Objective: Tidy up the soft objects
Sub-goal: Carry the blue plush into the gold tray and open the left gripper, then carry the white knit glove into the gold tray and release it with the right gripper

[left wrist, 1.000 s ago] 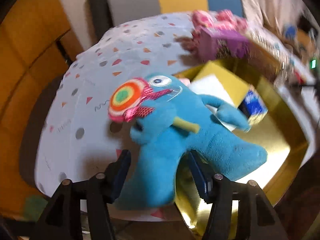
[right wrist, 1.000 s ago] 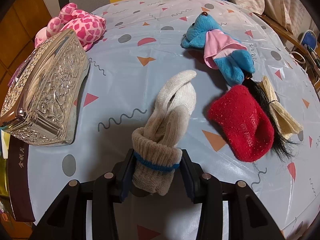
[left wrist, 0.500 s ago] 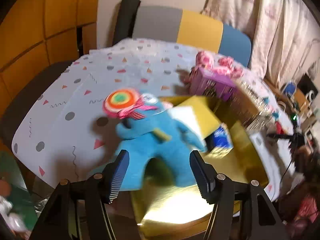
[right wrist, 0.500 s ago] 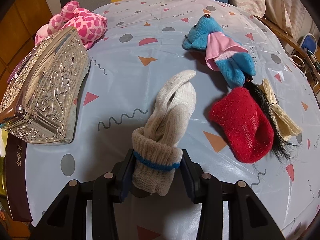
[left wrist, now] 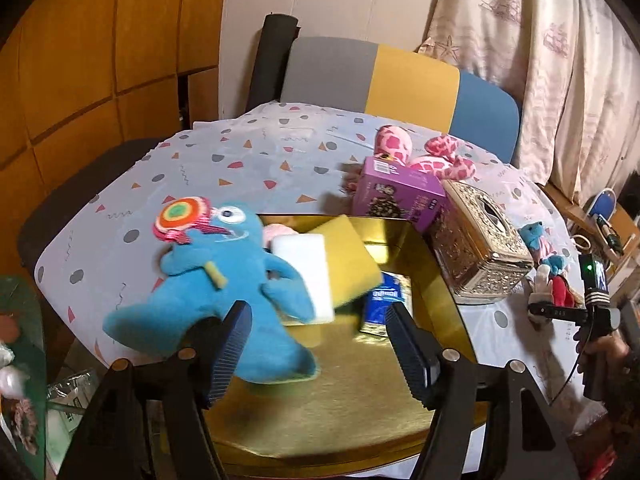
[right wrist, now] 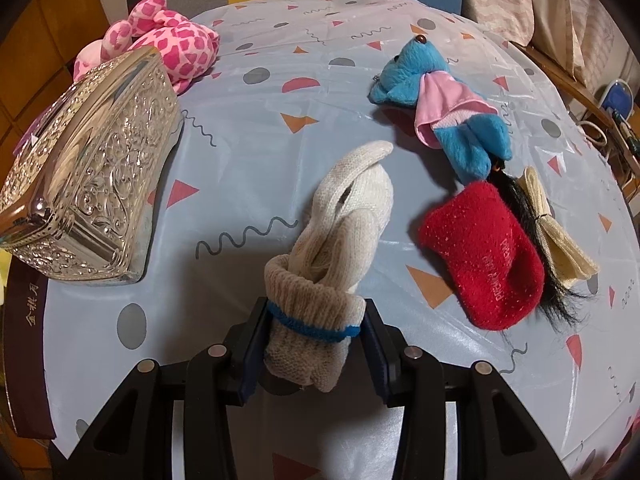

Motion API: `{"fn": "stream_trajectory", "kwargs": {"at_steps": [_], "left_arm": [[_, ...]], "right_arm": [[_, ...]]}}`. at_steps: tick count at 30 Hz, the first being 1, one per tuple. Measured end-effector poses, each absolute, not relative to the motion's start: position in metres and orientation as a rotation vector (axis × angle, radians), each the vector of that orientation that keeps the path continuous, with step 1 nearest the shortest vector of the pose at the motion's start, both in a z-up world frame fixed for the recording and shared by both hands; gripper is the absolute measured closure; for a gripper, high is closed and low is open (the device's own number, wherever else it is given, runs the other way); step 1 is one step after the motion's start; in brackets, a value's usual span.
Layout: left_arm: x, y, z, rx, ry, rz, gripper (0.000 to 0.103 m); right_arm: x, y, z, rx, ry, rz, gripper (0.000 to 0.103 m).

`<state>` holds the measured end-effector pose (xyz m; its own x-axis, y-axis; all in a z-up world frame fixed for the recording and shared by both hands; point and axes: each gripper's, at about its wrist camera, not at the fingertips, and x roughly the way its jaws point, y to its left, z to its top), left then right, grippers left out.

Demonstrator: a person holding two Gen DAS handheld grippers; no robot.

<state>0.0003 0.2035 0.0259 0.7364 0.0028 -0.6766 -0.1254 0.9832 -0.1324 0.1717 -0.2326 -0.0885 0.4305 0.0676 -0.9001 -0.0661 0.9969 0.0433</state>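
1. The left gripper (left wrist: 318,340) has just been opening – its jaws stand apart, clear of the blue plush toy (left wrist: 224,284), which lies across the gold tray's (left wrist: 352,412) edge.
2. The right gripper (right wrist: 314,344) clamps the rolled white gloves (right wrist: 332,240) on the table (right wrist: 260,128).

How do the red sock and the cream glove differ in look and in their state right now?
The red sock is fuzzy and bright red with small lettering; the cream glove is knitted, off-white, with a blue band at its cuff. The red sock lies free on the tablecloth, untouched, while the right gripper is shut on the cream glove's cuff. The red sock lies flat; the cream glove is bunched, cuff turned back. Both are soft knitwear on one table.
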Motion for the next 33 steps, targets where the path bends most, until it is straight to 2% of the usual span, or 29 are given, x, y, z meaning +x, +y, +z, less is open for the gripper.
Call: {"fn": "stream_trajectory", "kwargs": {"at_steps": [10,29,33], "left_arm": [[-0.001,0.177,0.018,-0.135,0.764,0.084,0.028],[-0.009,0.163,0.011,-0.118,0.774,0.071,0.025],[-0.009,0.163,0.009,-0.127,0.779,0.064,0.025]], "right_arm": [[0.171,-0.226,-0.087,-0.059,1.109,0.076,0.059],[0.167,-0.222,-0.087,-0.085,1.109,0.054,0.060],[0.166,-0.227,-0.081,-0.022,1.131,0.035,0.063]]}}
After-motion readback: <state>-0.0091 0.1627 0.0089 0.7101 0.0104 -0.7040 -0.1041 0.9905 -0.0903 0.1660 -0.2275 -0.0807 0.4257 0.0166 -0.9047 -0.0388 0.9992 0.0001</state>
